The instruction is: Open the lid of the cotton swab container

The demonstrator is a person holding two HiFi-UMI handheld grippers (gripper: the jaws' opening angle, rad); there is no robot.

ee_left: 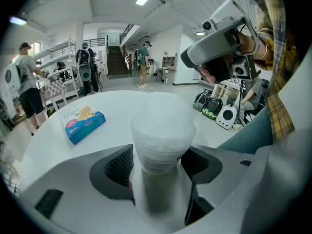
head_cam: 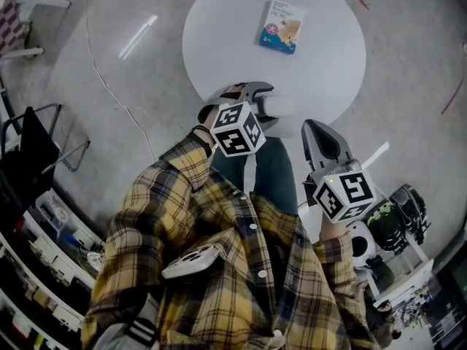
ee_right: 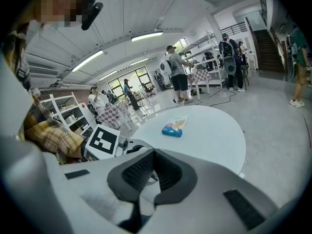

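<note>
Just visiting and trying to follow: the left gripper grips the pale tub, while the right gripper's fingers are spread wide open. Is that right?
Not quite. The right gripper view shows the right gripper with its fingers shut together, nothing between them. The left gripper does grip the pale tub.

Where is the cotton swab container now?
In the left gripper view, the container is clamped in the left hand-held gripper, at the table's near edge, right of the blue box.

Cotton swab container (ee_left: 161, 135) stands on round table (head_cam: 219, 35) at its 6 o'clock edge, between left gripper (head_cam: 268, 106) jaws. Tissue pack (head_cam: 281, 26) lies toward table's 12 o'clock. Right gripper (head_cam: 312, 130) sits at container's 4 o'clock.
</note>
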